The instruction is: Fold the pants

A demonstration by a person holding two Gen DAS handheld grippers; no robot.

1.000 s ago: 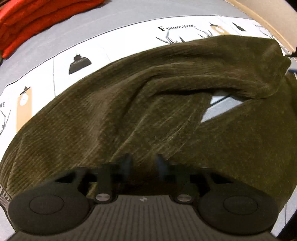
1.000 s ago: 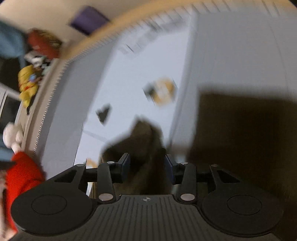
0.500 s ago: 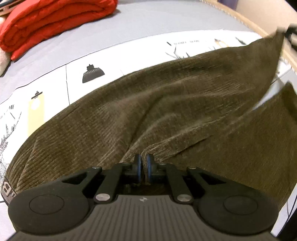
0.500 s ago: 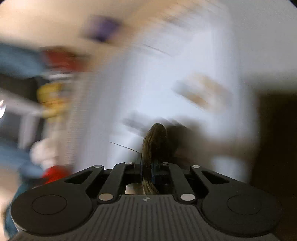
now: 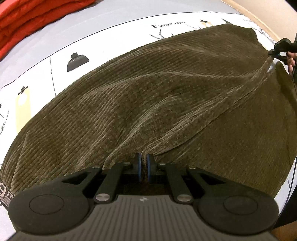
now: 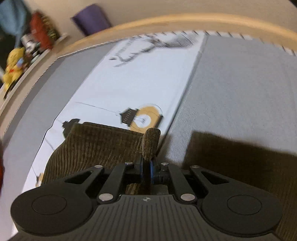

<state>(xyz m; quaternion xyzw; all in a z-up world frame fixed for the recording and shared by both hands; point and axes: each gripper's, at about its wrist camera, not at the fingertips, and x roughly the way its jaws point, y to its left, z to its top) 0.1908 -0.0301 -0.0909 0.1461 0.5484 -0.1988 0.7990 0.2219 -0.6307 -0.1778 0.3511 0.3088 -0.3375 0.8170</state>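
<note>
Both tongs — left (image 5: 143,163), right (image 6: 146,165) — now pinch the pants (image 5: 148,96), having gaped a second ago.

— Where are the pants?
— The corduroy pants (image 5: 167,103) lie across the printed bedsheet (image 5: 111,37) before my left tongs (image 5: 143,163).
— And behind?
— A folded blanket (image 5: 27,16), far left.

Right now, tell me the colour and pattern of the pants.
Dark olive-brown, finely ribbed corduroy pants; clearest in the left wrist view.
</note>
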